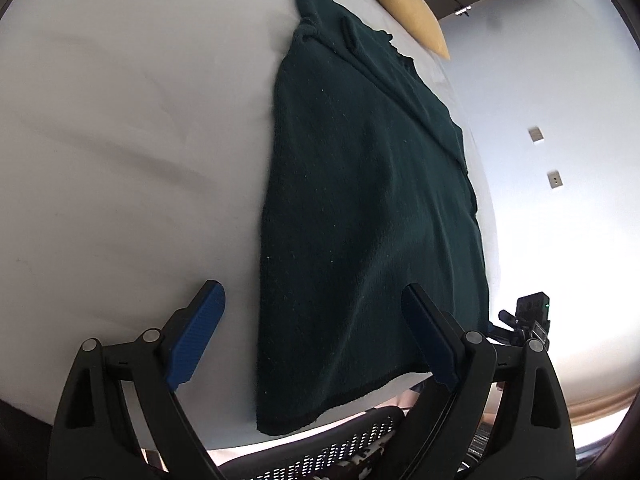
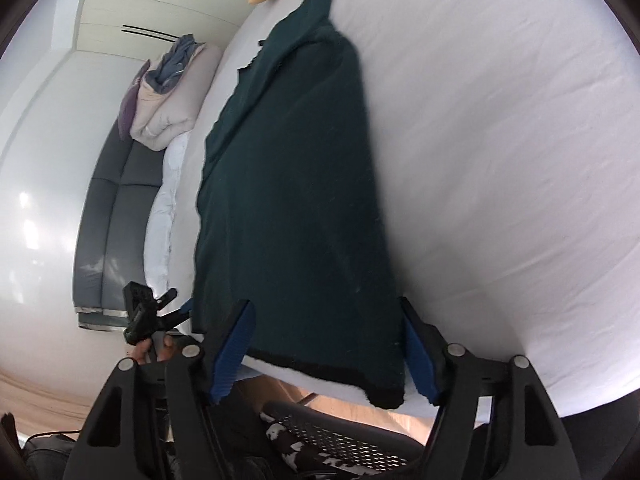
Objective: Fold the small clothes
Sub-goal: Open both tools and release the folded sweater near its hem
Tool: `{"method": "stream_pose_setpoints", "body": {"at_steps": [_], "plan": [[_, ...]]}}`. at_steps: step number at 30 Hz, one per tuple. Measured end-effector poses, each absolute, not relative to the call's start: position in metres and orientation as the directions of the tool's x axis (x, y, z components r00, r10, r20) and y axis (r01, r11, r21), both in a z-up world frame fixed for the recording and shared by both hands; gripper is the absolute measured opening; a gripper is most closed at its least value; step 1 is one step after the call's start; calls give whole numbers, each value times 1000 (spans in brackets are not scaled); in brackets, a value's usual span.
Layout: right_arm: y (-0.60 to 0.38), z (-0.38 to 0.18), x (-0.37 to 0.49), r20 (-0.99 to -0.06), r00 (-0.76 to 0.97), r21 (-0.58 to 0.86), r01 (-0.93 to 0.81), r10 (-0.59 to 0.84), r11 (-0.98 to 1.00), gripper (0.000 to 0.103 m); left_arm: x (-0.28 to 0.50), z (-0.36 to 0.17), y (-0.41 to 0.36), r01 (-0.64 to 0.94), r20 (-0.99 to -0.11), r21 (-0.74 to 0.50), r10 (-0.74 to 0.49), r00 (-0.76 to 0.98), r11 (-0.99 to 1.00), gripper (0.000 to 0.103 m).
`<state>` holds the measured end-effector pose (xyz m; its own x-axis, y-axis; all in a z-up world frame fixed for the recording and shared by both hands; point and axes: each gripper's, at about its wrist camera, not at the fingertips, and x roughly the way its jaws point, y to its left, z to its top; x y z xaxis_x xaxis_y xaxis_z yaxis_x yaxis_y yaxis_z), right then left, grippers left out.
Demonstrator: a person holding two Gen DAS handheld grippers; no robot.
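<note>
A dark green knitted garment (image 1: pixel 360 200) lies folded lengthwise into a long strip on the white bed (image 1: pixel 120 120), its hem at the near edge. My left gripper (image 1: pixel 316 320) is open above the hem's left corner, one finger over the sheet, one over the cloth. In the right wrist view the same garment (image 2: pixel 296 184) runs away from me. My right gripper (image 2: pixel 328 340) is open and straddles the hem's right part, holding nothing. The other gripper (image 2: pixel 140 316) shows at left there.
A yellow pillow (image 1: pixel 412 8) lies at the far end of the bed. A grey sofa (image 2: pixel 116 208) with a bundled duvet (image 2: pixel 172 96) stands beside the bed. A black mesh chair (image 2: pixel 352 440) is below the bed's near edge.
</note>
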<state>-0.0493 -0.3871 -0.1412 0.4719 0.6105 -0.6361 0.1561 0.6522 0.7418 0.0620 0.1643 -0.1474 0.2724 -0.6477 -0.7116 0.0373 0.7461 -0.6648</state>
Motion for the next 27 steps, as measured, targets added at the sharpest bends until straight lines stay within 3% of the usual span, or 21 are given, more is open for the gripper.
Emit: {"method": "stream_pose_setpoints", "body": {"at_steps": [5,11,18,21,23,24,27], "plan": [[-386,-154,-63,-607,465,777,180,644,603,55,68,-153,174,13,-663,-732,-715,223,682,90],[-385,-156,-62,-578,477,802,182,662,569,54,61,-152,166,46,-694,-705,-703,156,707,90],[-387,-159,-58,-546,493,826,182,677,534,50,56,-156,165,17,-661,-747,-745,89,665,88],[-390,-162,-60,-536,502,833,188,679,520,43,53,-159,166,-15,-640,-767,-765,65,641,69],[-390,-162,-61,-539,503,832,191,676,521,38,51,-167,164,-47,-619,-785,-784,45,617,36],[-390,-163,-62,-540,504,831,192,675,522,35,51,-173,163,-56,-622,-783,-782,38,619,30],[-387,-161,-62,-556,492,820,189,670,541,23,49,-179,169,-84,-585,-810,-809,59,580,25]]}}
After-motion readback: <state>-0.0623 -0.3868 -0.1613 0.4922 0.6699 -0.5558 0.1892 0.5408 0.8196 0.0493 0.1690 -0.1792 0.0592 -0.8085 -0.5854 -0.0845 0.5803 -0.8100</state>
